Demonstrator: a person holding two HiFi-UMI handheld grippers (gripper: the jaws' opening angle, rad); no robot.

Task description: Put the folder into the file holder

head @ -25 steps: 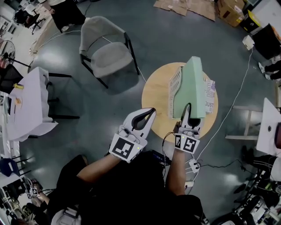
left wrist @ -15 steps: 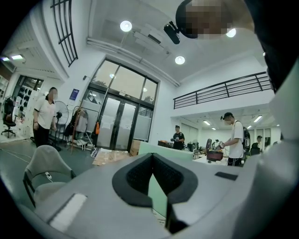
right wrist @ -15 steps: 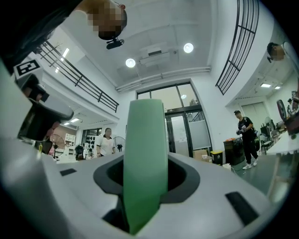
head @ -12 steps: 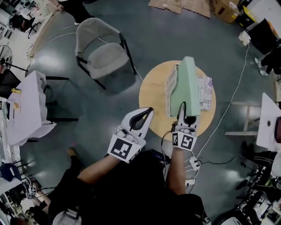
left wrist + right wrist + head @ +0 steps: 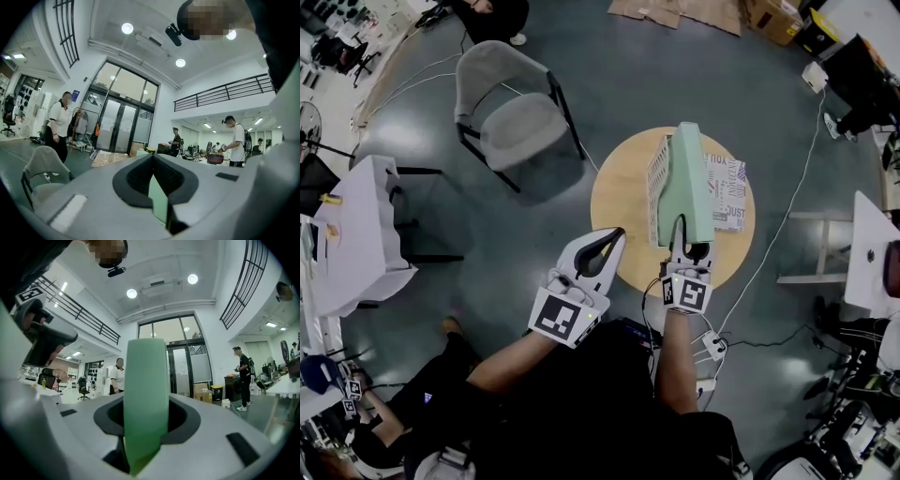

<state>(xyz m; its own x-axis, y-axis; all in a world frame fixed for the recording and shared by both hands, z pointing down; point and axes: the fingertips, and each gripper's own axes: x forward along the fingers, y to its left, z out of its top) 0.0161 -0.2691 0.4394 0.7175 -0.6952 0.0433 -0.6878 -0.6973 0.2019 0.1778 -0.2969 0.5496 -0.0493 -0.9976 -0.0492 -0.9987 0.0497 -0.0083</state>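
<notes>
Centre-right over the round table (image 5: 614,202), the right gripper (image 5: 686,242) clamps the green folder's (image 5: 684,183) near edge, upright beside the white file holder (image 5: 657,178). It looks light, stiff and tippy, so that edge grip suits. The left gripper (image 5: 615,234) is closed, empty.

Green folder (image 5: 686,183), white file holder (image 5: 657,176), tan table (image 5: 619,206).

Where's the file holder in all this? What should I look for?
Find the round wooden table in the middle of the grey floor. On it, beside the pale green folder held by the right tongs, stands the white file holder. Only it has latticed sides.
</notes>
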